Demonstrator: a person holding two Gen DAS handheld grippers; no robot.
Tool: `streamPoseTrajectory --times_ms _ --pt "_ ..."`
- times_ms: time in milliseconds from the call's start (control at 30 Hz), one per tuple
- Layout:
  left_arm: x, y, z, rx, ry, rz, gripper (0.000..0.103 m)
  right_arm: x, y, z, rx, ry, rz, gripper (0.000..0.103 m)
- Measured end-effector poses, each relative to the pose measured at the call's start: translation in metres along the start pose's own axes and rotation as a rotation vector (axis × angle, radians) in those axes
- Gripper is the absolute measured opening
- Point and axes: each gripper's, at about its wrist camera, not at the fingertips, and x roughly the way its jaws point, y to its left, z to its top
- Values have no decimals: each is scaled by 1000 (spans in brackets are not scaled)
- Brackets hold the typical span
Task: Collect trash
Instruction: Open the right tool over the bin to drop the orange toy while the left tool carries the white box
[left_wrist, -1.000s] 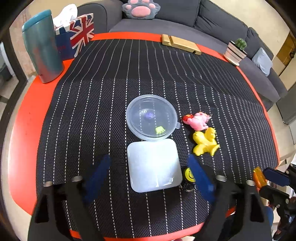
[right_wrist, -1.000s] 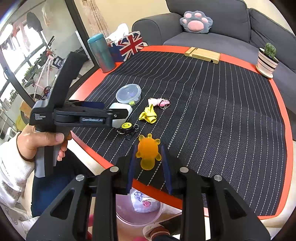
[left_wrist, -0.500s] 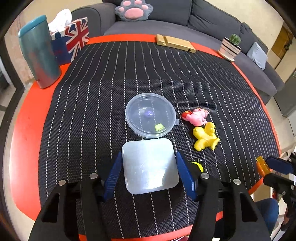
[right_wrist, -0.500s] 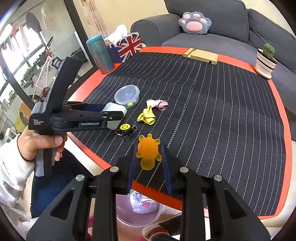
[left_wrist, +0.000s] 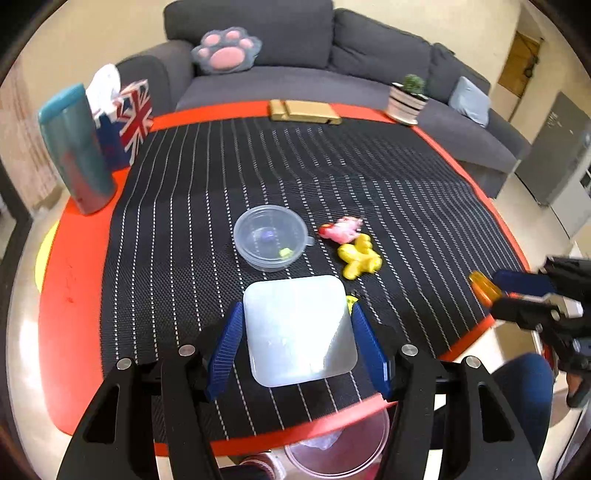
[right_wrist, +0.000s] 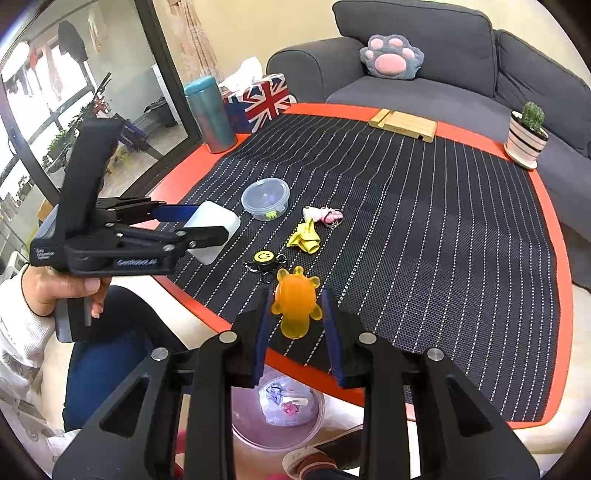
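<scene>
Both grippers loaded over table edge, bin below.
Left gripper (left_wrist: 297, 341) clamps the square white lid (left_wrist: 299, 328) by its two sides, lifted off the mat (left_wrist: 369, 177); right gripper (right_wrist: 295, 325) pinches the orange toy (right_wrist: 295, 306) at a narrow gap. The bin (right_wrist: 280, 417) sits on the floor under the near edge. Best: bring each load fully past the table rim, centre it over the bin, lower, then open. Lid is slick, so keep it level.
</scene>
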Motion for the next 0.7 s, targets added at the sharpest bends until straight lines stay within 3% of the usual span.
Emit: streamPoseTrajectory --times_ms 700 --pt "-72 -38 -47 157 -78 -121 59 -57 46 -38 -55 -52 14 27"
